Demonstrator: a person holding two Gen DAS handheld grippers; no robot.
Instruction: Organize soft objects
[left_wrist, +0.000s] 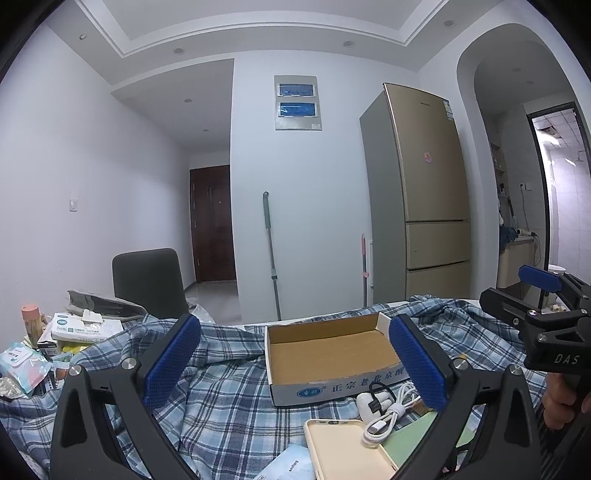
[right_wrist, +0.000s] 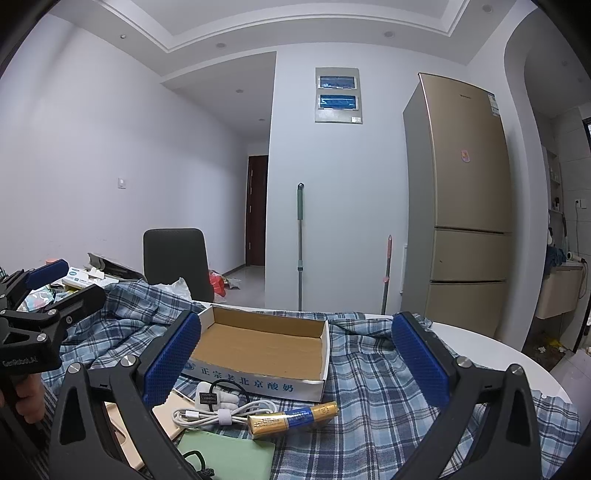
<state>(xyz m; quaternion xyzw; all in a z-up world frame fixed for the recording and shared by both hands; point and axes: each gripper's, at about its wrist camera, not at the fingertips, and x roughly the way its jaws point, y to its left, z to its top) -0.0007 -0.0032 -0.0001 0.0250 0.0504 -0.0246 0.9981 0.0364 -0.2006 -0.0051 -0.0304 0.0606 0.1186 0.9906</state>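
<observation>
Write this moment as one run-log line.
left gripper: open, empty | right gripper: open, empty | cardboard box: empty | white cable: untouched

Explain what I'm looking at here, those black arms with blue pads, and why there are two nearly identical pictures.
These are two handheld grippers, one in each hand of a person, each carrying its own camera looking forward between its fingers. One picture comes from the left gripper, the other from the right gripper. Both are open and hold nothing. Below them lies a blue checked cloth with an empty open cardboard box, a coiled white cable, a gold and blue battery pack, a beige phone case and a flat pale green pad.
</observation>
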